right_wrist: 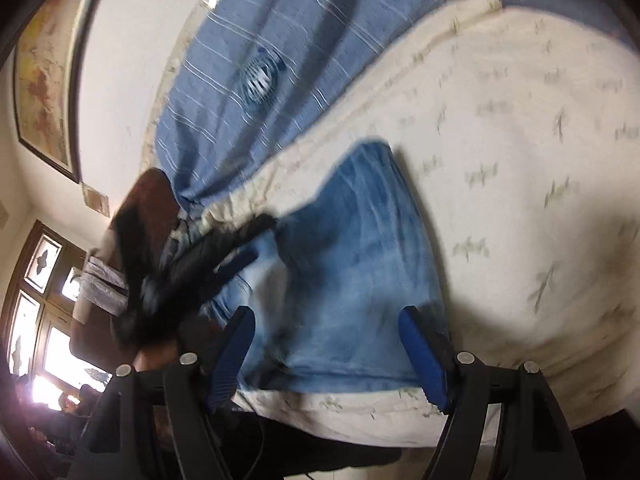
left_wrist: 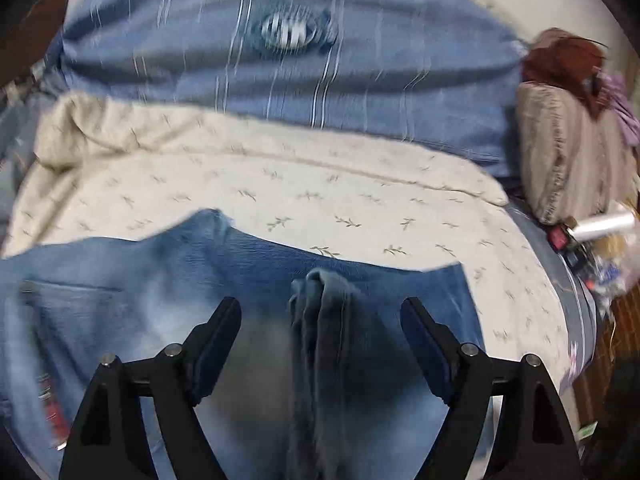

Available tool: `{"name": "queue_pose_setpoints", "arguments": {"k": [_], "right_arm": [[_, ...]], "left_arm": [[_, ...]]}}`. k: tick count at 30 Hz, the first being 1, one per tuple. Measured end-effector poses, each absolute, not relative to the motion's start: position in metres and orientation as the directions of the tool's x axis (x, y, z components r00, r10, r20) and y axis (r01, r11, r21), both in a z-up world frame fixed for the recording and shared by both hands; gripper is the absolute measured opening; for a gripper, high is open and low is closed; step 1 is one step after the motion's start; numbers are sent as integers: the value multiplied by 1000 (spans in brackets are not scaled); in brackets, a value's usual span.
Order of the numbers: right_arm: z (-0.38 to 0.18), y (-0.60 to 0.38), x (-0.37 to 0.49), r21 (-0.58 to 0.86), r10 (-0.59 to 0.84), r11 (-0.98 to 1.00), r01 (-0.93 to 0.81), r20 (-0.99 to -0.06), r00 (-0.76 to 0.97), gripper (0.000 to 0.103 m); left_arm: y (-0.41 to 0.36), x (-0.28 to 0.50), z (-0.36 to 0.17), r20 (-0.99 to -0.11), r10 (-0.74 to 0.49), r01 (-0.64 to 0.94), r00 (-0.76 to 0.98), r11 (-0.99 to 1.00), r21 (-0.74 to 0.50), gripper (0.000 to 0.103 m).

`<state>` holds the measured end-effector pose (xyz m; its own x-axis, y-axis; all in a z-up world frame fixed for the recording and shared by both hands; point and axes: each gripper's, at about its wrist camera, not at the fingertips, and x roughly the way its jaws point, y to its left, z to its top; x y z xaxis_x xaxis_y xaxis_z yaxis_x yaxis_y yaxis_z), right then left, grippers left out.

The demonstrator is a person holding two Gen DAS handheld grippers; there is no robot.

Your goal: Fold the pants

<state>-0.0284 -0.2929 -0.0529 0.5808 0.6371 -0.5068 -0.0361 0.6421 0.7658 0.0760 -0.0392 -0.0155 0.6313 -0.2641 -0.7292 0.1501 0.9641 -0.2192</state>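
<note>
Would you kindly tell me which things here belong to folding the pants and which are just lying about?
Belongs to the job:
jeans
left gripper, open
right gripper, open

Just lying about:
cream bedspread
blue striped blanket
silver can
framed map

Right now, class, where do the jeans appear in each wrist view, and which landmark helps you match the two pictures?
Left wrist view: the jeans fill the lower centre and left, beneath the open left gripper.
Right wrist view: the jeans lie centre, ahead of the open right gripper.
Shared landmark: the blue striped pillow, beyond the cream sheet.
</note>
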Motion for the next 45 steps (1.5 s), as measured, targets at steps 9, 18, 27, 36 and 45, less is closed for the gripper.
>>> {"name": "queue_pose_setpoints", "arguments": {"k": [9,18,27,36,45], "right_arm": [[-30,-312,11,831,687,556,-24,-443,576,77],[-62,-297,2,871,737,491,-13,-408,538,77],[-85,-280,1,855,757,518,-11,-452,472,77],[-89,-273,3,845,756,534,-22,-465,460,77],[-82,-270,2,825,750,563,-51,-484,451,77]], "left_arm": [[-1,47,-60,-769,-448,88,456,883,-462,83],[7,96,-72,-673,-665,-15,324,707,-707,82],[-9,95,-71,-732,-611,-17,301,764,-645,24],[-10,91,-80,-762,-565,-23,317,798,-602,33],[-26,64,-50,-810,-423,12,405,889,-458,9]]}}
